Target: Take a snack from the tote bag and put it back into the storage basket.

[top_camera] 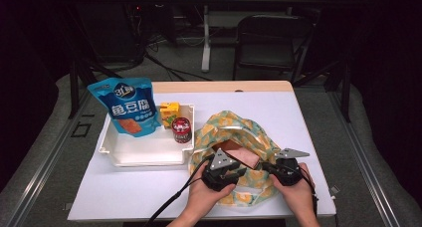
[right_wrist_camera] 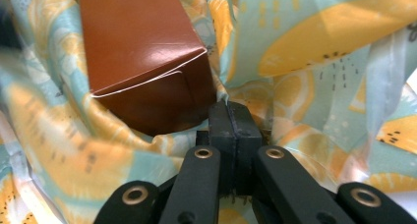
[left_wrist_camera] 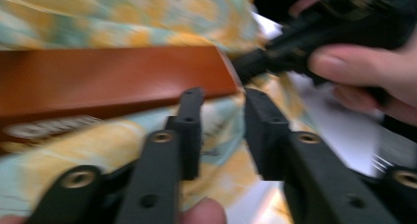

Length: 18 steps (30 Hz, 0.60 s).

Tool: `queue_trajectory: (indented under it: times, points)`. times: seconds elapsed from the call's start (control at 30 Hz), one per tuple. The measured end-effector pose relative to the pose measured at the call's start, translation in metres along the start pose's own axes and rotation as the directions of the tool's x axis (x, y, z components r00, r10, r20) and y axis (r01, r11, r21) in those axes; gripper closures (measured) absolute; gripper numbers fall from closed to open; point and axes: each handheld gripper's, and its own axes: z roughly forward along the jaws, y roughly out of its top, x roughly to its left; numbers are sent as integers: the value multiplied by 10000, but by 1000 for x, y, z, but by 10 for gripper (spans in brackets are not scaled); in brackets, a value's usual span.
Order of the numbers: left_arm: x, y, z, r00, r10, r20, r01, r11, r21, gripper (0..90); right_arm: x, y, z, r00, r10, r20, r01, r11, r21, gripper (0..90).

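A brown box (top_camera: 242, 156) lies in the mouth of a yellow-and-teal patterned fabric bag (top_camera: 234, 132) at the near middle of the white table (top_camera: 308, 122), partly wrapped by the cloth.

We see the right gripper (right_wrist_camera: 230, 117) with its jaws pressed fully together, seemingly pinching a fold of the bag's cloth just beside the box's near corner. The left gripper (left_wrist_camera: 223, 121) has its jaws parted by a moderate gap and grips nothing; the box's end sits just beyond the tip of one jaw, with bag cloth beneath.

We judge the risk to be that the cloth slips from the right gripper's pinch, letting the bag mouth fall shut over the box. The left gripper could also catch loose fabric along with the box.

Farther left, a white tray (top_camera: 119, 152) holds a blue pouch (top_camera: 127, 106), a yellow carton (top_camera: 168, 112) and a dark red can (top_camera: 181, 130).
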Motion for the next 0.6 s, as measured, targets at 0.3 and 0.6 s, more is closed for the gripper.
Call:
queue_trajectory:
  times: [0.3,0.6]
  points:
    - [1,-18,30,9978,421,-515,-318,9821,1859,569,2,0,0,9998,-34,-210,34,10000,11,900]
    - [5,-18,28,9999,168,-32,-158,9779,2085,890,-1,0,-7,10000,46,-43,-47,9997,-249,859]
